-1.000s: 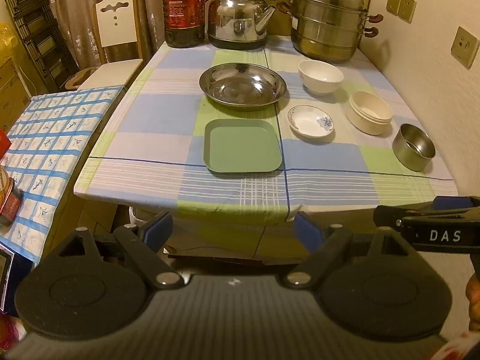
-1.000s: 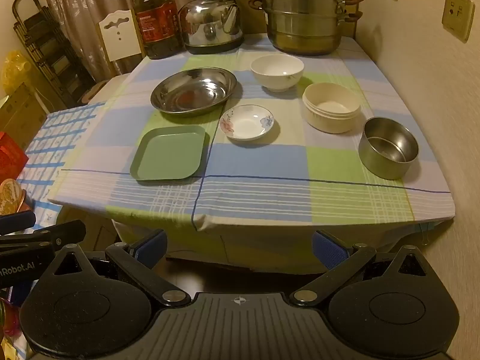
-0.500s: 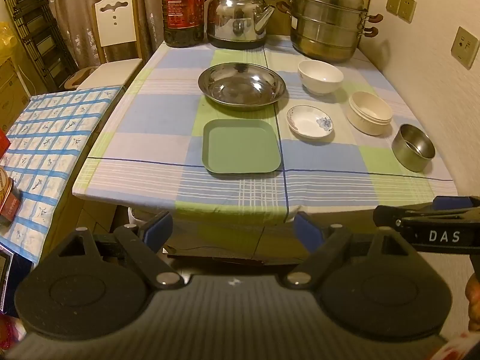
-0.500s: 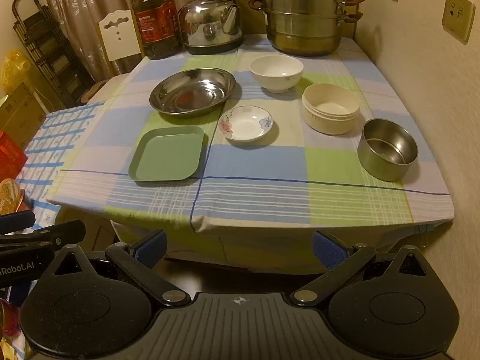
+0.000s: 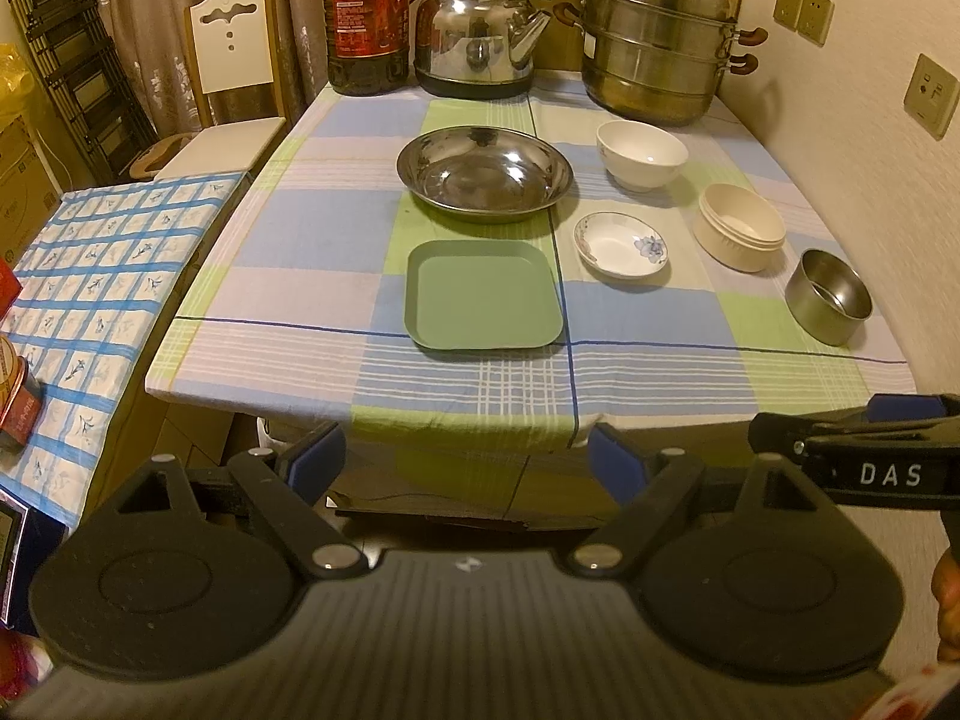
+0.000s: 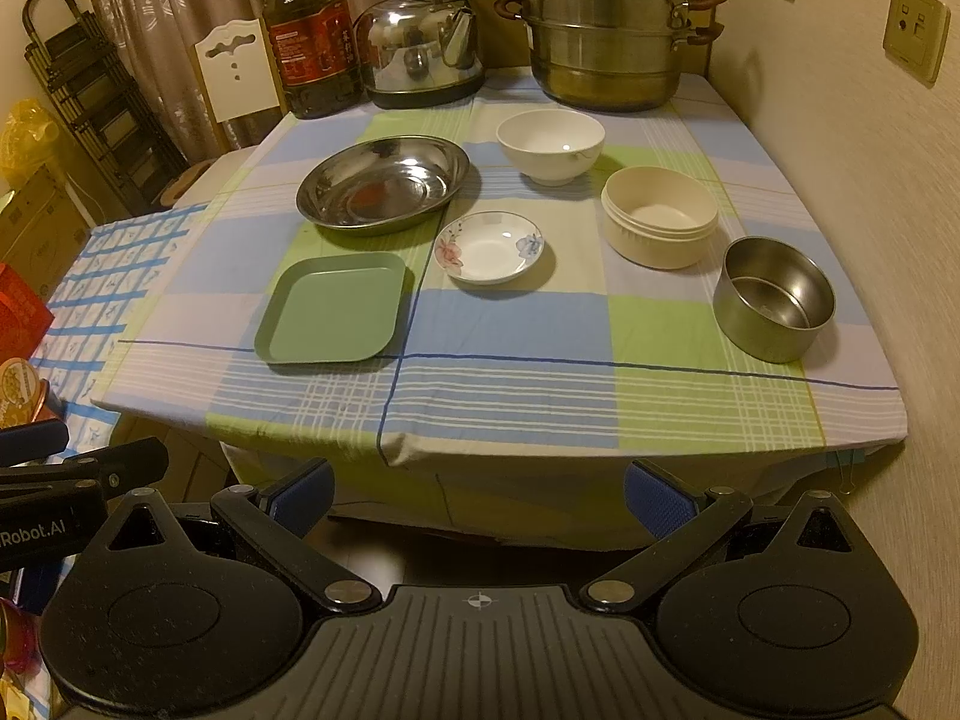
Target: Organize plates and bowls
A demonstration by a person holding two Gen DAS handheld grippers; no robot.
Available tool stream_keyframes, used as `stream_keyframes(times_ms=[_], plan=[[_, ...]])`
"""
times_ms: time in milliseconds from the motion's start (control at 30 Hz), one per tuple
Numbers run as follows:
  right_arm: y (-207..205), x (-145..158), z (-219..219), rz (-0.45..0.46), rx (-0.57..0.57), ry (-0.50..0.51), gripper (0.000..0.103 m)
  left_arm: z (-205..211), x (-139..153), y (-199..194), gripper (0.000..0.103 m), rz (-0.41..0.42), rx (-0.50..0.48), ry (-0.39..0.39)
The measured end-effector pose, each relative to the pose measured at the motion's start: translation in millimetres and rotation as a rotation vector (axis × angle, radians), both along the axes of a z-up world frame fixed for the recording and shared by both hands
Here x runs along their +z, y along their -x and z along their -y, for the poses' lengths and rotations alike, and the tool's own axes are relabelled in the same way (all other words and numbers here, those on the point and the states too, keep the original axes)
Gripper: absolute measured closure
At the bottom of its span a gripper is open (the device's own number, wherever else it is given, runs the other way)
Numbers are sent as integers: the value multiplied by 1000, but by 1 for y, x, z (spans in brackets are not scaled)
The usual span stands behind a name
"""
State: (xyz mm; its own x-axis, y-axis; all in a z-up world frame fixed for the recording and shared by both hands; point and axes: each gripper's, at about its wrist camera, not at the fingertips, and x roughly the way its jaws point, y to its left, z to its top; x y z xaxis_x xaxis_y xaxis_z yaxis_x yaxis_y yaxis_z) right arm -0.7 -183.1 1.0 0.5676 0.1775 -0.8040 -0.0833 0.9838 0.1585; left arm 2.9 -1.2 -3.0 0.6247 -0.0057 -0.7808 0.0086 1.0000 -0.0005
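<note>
Plates and bowls sit unstacked around the green square plate (image 5: 485, 295) at the bench's (image 5: 288, 276) near edge; both grippers (image 5: 465, 459) (image 6: 477, 495) hang released, empty. A careless grab could slide the steel bowl (image 6: 774, 299) off.

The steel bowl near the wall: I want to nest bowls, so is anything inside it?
The steel bowl looks empty; its bare bottom shows. Its near inner wall is hidden by the rim.
</note>
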Motion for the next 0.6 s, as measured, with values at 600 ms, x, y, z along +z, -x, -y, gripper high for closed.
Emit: stream_keyframes(times_ms=[600], plan=[[-1, 0, 2, -1, 0, 0, 0, 2, -2, -2, 17, -1, 0, -1]])
